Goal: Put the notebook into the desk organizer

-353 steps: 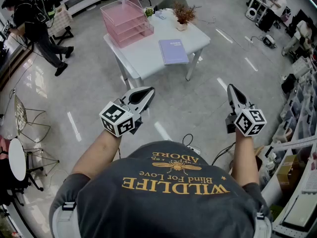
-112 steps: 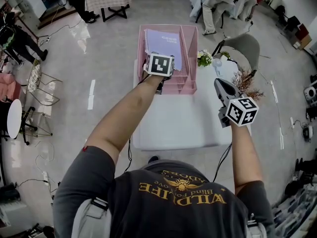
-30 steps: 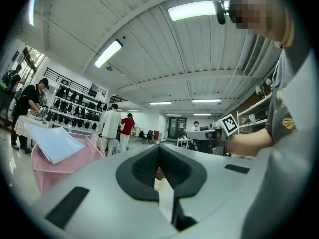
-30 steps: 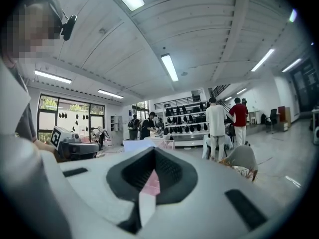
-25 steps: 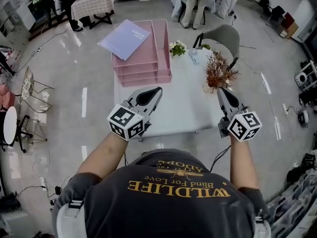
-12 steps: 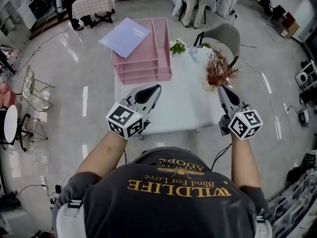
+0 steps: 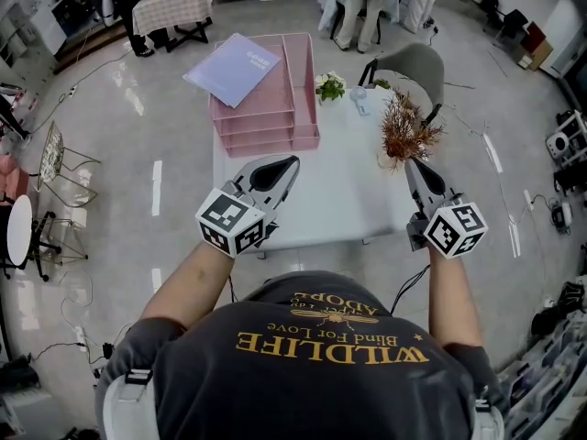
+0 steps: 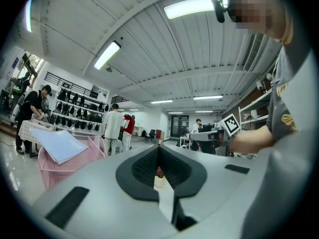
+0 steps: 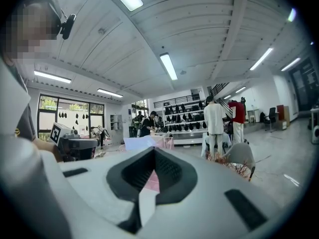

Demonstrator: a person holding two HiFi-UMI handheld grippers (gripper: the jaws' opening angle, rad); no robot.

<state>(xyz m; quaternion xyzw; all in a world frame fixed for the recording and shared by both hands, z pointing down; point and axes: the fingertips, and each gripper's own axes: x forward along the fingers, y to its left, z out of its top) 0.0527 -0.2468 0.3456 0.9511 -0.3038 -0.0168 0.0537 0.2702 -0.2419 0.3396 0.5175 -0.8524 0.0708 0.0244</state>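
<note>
The lilac notebook lies slanted on the top tier of the pink desk organizer, its left corner hanging out past the rim. The organizer stands at the far left of the white table. My left gripper hovers over the table's near edge, shut and empty, well short of the organizer. My right gripper is held at the near right, also shut with nothing in it. In the left gripper view the notebook shows at left above the pink trays, beyond the shut left gripper.
A small flower pot and a vase of dried twigs stand on the table's right half. A grey chair is behind the table, a wire chair at far left. People stand at the back by a checked table.
The notebook went from the table onto the organizer's top tier, and my left gripper has let go and drawn back. Over the last second nothing has visibly moved.
</note>
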